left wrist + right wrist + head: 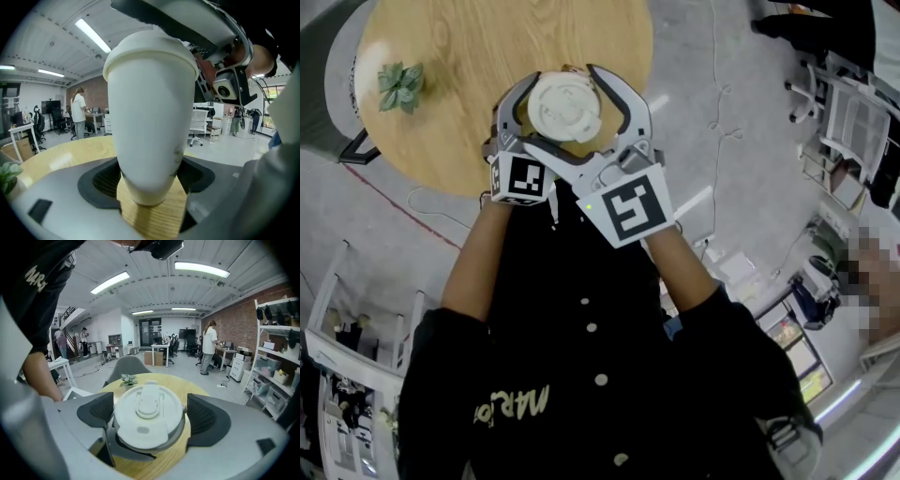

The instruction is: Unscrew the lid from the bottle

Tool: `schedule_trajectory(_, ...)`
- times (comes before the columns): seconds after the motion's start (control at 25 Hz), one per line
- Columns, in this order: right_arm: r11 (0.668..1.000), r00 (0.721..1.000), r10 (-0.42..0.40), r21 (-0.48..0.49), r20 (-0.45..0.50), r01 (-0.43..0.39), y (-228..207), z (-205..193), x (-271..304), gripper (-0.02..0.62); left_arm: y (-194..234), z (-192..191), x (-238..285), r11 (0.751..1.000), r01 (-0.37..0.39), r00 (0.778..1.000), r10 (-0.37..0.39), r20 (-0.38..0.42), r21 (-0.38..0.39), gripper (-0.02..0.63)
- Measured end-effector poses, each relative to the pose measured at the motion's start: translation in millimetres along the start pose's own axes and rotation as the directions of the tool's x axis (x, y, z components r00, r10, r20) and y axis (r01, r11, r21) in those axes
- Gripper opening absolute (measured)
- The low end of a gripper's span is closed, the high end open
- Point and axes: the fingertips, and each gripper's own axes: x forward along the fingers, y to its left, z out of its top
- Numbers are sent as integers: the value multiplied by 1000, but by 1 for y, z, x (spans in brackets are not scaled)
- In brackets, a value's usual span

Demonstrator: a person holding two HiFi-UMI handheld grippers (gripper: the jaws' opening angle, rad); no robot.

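Head view has one round wooden table [469, 56] filling the upper left of the frame, the largest thing among the task items. One white bottle [150, 117] stands upright on it near the top centre of that frame, its base on the wood in the lower middle of the left gripper view. Its single white lid [565, 106] is on, so whatever is inside cannot be seen. Two grippers meet at the bottle. The left gripper [150, 180] is clenched on the body: the dark pads [101, 180] lie against the tapering sides low in the left gripper view. The right gripper [150, 416] sits higher and grasps the lid, which fills the centre of the right gripper view with a pad [206, 420] close against its rim on each side. In the head view the two marker cubes lie side by side just below the lid, at frame centre. One small green plant [400, 86], the smallest item, sits on the table at the upper left, well apart from the bottle.
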Motion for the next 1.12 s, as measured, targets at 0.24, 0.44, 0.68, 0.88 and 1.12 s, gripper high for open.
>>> schedule_trajectory(0.24,994,1000,-30,-107,-4,29,2,-5,8,466,1,-1,-1,1000,-7,1000,8,16,-15,365)
schedule_trajectory(0.44,993,1000,-13,-116,25,15,2,-4,10,469,2,-4,-1,1000,4,1000,-4,18,-9,364)
schedule_trajectory(0.68,968,991,131,-220,18,-124,10,-2,11,469,1,-5,-2,1000,26,999,-26,18,3,364)
schedule_trajectory(0.88,790,886,448,-409,-122,-456,24,-15,1,471,-1,-4,-2,998,57,998,-57,15,23,364)
schedule_trajectory(1.12,498,695,666,-533,-269,-684,34,-19,-11,472,-5,-3,-2,994,101,995,-101,3,49,364)
